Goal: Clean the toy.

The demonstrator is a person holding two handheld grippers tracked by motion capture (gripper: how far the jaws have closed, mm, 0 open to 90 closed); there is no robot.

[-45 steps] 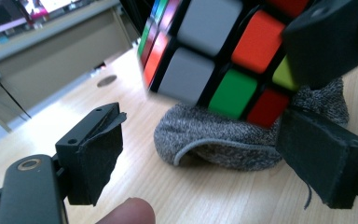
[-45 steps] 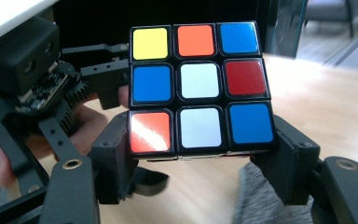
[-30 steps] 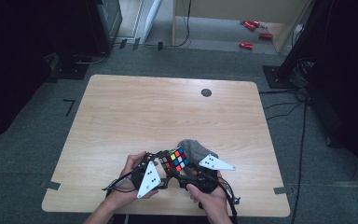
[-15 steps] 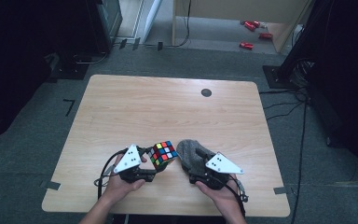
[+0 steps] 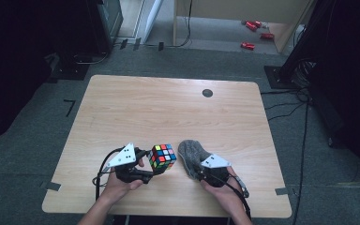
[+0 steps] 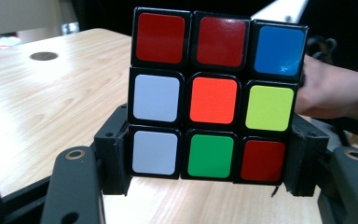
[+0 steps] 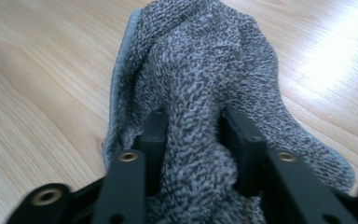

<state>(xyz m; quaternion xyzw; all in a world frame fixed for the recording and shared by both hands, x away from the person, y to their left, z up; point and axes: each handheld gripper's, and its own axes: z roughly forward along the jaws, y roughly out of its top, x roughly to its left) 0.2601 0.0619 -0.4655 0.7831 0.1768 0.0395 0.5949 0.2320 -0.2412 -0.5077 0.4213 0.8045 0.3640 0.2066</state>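
Puzzle cube clamped in the left gripper, grey cloth bunched in the right.

The left gripper (image 5: pixel 146 165) holds the puzzle cube (image 5: pixel 162 157) by its lower layer, jaws narrow on its two sides, lifted just off the wooden table (image 5: pixel 168 108) at the near edge, left of centre. Just right of it, apart from it, the grey knitted cloth (image 5: pixel 193 157) lies on the table with its long axis running far-left to near-right; the right gripper (image 5: pixel 205 169) pinches a fold at the near end, and its jaws have just been closing on that fold. The cloth is nearer the right hand, and any wipe would mean carrying it left to the cube. A second ago cube and cloth were together between the hands; now they sit separated, and the left hand has swung out to the left.
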